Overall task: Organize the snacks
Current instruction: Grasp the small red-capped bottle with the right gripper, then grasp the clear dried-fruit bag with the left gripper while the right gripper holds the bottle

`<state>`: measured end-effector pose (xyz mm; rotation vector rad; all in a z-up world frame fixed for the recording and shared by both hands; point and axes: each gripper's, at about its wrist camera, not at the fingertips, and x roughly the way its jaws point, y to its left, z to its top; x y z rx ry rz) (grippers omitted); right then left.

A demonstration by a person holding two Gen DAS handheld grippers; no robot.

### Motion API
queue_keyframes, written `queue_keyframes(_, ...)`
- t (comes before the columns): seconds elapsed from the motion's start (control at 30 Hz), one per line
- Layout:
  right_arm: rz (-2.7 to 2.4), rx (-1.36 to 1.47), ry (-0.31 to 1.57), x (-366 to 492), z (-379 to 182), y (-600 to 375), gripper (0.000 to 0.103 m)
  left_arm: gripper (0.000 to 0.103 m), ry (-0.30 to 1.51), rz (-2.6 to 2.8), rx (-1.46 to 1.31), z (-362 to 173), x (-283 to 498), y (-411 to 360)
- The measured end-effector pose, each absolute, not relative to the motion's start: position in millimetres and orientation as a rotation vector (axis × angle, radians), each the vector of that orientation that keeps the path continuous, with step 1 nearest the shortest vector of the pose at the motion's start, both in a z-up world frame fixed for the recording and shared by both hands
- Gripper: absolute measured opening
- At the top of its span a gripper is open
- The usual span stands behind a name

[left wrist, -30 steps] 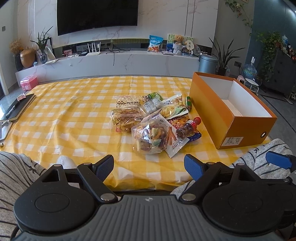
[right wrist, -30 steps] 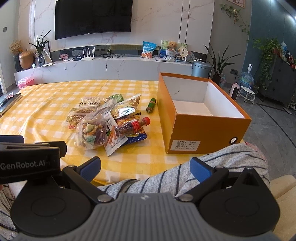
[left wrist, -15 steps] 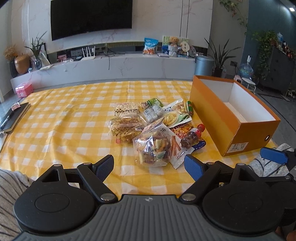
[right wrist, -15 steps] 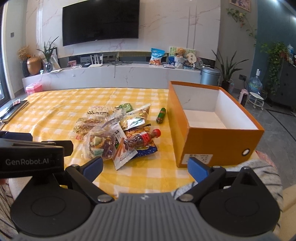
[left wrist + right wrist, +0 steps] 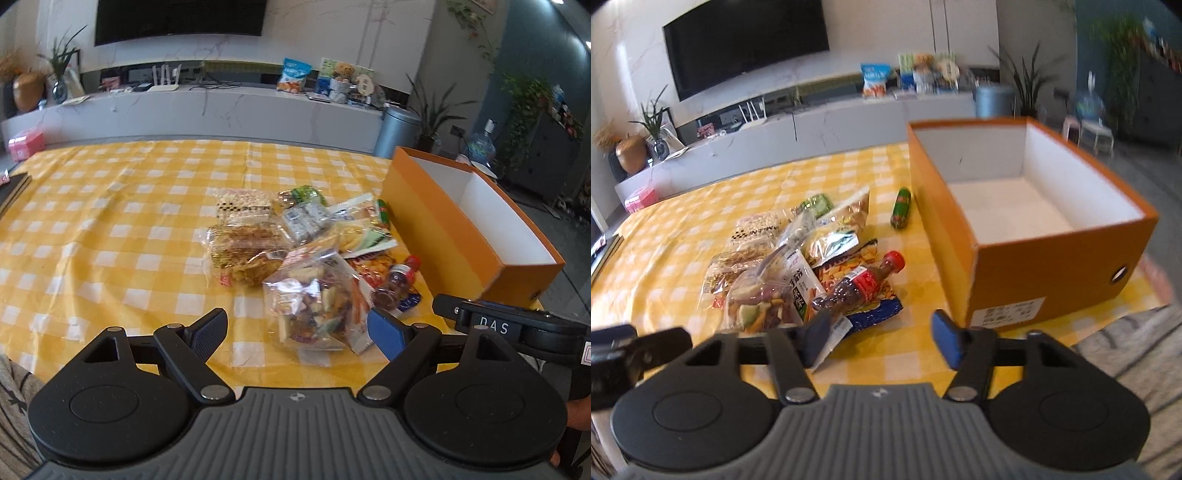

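Yellow-checked worktop (image 5: 683, 258) holds a snack pile (image 5: 798, 266) beside an empty orange box (image 5: 1052, 273). Left gripper (image 5: 297, 328) fingers are spread; right gripper (image 5: 881, 332) fingers, just narrowing, pinch nothing. Best to square up on the bottle (image 5: 860, 286) first.

place: home living room | evidence: wall-mounted TV (image 5: 746, 44), marble media console (image 5: 221, 110), potted plants (image 5: 432, 110), teddy bear (image 5: 341, 70), yellow checked tablecloth (image 5: 110, 221) on surface

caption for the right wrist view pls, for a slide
Right tool, jaws just narrowed with nothing between them, hovers before the snack pile beside the empty orange box.
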<state>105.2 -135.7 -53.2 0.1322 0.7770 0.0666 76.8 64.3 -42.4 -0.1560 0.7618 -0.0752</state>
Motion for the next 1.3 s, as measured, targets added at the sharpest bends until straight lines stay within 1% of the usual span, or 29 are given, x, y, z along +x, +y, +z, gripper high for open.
queue_keyframes(0.03,0.068,0.137,0.789,111.2,-57.2,-133.8,0.045,0.100,0.757,-0.058,-0.165,-45.5,79.3,67.0)
queue_keyframes(0.1,0.060,0.144,0.808,122.6,-66.4,-129.3,0.036,0.100,0.761,-0.042,-0.177,-52.3,84.8,71.6)
queue_keyframes(0.13,0.055,0.157,0.814,127.8,-70.9,-128.1,0.035,0.100,0.772,-0.042,-0.185,-55.6,88.0,73.9)
queue_keyframes(0.33,0.004,0.199,0.804,147.5,-80.6,-119.5,0.036,0.100,0.867,-0.045,-0.252,-72.9,100.6,85.7)
queue_keyframes(0.5,0.007,0.264,0.794,159.3,-84.1,-119.3,0.036,0.100,0.899,-0.026,-0.254,-83.7,103.5,91.6)
queue_keyframes(0.63,-0.009,0.275,0.811,170.5,-92.1,-113.7,0.039,0.100,0.913,-0.024,-0.262,-86.3,103.0,95.4)
queue_keyframes(0.77,-0.019,0.240,0.823,173.6,-100.2,-112.0,0.036,0.100,0.915,-0.017,-0.265,-87.1,102.0,97.2)
queue_keyframes(0.8,-0.020,0.240,0.821,172.7,-101.2,-112.9,0.033,0.100,0.917,-0.015,-0.266,-87.2,102.5,97.2)
queue_keyframes(1.07,0.012,0.141,0.824,155.1,-96.1,-118.9,0.031,0.100,0.908,-0.011,-0.250,-77.2,96.5,89.7)
queue_keyframes(1.17,0.026,0.118,0.859,145.5,-95.7,-123.6,0.031,0.100,0.895,-0.028,-0.232,-70.3,94.2,81.7)
queue_keyframes(1.3,0.040,0.117,0.959,142.7,-103.1,-130.3,0.031,0.100,0.896,-0.060,-0.205,-66.0,102.4,66.4)
